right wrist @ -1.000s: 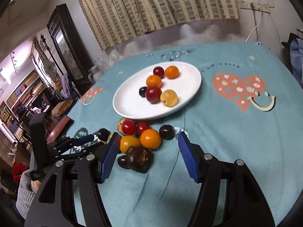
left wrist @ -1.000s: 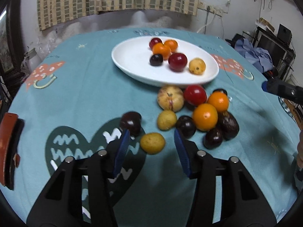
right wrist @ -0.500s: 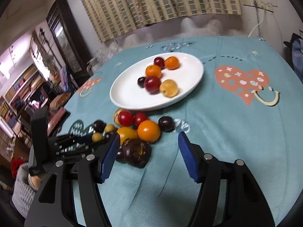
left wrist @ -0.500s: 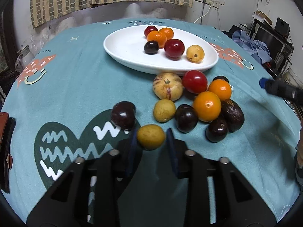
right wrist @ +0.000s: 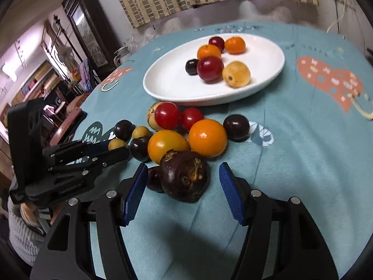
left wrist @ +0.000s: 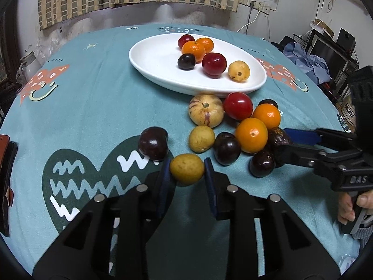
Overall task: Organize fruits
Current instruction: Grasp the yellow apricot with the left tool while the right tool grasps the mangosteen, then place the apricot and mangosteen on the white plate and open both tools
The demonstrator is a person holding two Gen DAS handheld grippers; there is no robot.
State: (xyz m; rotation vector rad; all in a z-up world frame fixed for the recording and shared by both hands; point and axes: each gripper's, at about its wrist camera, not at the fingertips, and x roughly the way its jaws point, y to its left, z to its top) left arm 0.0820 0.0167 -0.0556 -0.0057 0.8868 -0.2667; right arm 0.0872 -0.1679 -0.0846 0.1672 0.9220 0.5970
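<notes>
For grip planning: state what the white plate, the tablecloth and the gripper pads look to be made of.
White plate: likely glazed ceramic, glossy and smooth, though it could be melamine.
Tablecloth: soft printed fabric, matte and slightly fuzzy.
Pads of the right gripper: blue, ribbed, probably rubber or soft plastic.

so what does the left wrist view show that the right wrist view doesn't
Only the left wrist view: the pads of the left gripper pressed on the small yellow fruit, and the cluttered shelves beyond the table.

Only the right wrist view: the right gripper open around the dark wrinkled fruit, pads clear of it, plus the dark cabinet.

Both: the white plate holding six fruits, the loose pile beside it, and the teal tablecloth.
</notes>
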